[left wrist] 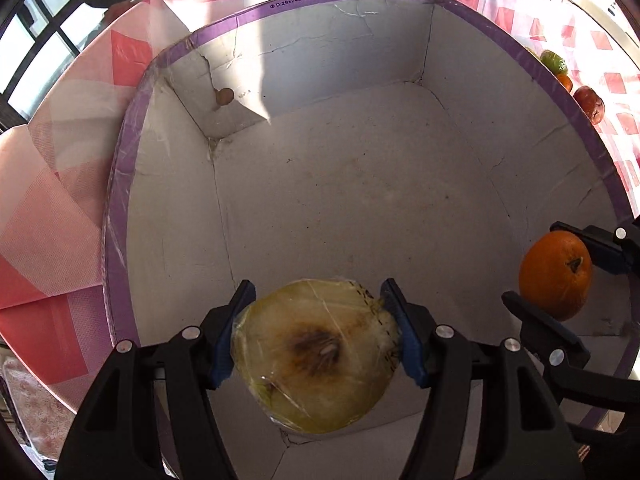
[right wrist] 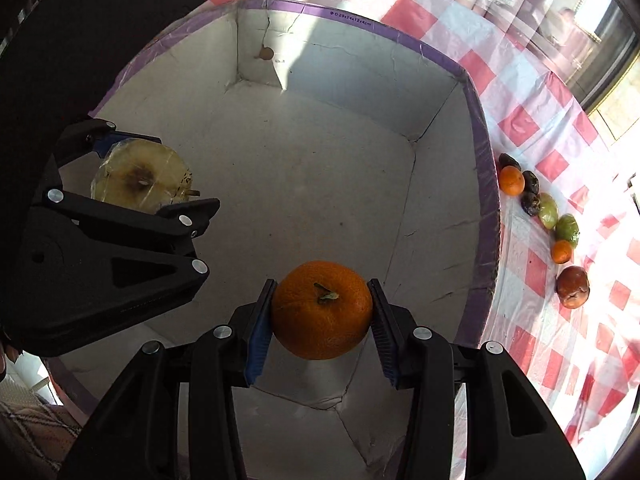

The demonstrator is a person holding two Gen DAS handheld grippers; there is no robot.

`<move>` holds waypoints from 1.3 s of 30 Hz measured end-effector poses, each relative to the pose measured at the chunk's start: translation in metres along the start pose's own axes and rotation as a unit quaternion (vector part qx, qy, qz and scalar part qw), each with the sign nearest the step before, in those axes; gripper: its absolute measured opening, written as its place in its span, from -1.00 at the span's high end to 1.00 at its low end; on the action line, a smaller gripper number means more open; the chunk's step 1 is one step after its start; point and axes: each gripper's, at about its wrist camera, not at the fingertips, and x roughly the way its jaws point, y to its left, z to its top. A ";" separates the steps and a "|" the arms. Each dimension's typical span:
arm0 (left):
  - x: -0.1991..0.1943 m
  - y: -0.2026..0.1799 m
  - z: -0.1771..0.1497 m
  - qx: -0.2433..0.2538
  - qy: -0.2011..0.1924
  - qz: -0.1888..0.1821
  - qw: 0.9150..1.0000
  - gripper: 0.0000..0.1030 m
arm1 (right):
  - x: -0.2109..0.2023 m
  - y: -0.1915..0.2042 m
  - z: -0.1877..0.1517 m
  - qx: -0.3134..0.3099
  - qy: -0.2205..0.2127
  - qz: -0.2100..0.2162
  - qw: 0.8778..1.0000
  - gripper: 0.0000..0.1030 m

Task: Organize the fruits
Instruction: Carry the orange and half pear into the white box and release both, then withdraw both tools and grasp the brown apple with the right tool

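Note:
My left gripper [left wrist: 318,328] is shut on a yellow plastic-wrapped fruit slice with a brown core [left wrist: 316,356], held over the inside of a white cardboard box with a purple rim [left wrist: 360,184]. My right gripper [right wrist: 322,316] is shut on an orange [right wrist: 322,310] with its stem up, held over the same box [right wrist: 320,168]. In the left wrist view the orange [left wrist: 556,274] and right gripper [left wrist: 560,268] show at the right. In the right wrist view the slice [right wrist: 140,176] and left gripper [right wrist: 140,168] show at the left.
The box floor is bare, with a small brown spot on its far wall [left wrist: 224,97]. To the right of the box, several small fruits [right wrist: 544,212] lie in a row on the red-and-white checked tablecloth [right wrist: 560,120]: oranges, green ones, dark ones, a reddish-brown one [right wrist: 573,286].

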 end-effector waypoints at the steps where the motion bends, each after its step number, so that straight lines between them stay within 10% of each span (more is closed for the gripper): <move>1: 0.001 -0.001 0.000 0.003 0.004 0.000 1.000 -0.27 | 0.001 0.002 0.000 -0.005 0.002 -0.007 1.000 0.12; 31: 0.006 -0.002 0.002 0.002 0.006 -0.003 1.000 -0.56 | 0.004 0.013 -0.006 -0.055 -0.018 0.009 0.998 -0.67; 39: -0.052 0.006 -0.001 -0.079 -0.128 0.009 0.989 -0.89 | -0.050 -0.043 -0.028 -0.013 -0.143 0.051 0.988 -0.67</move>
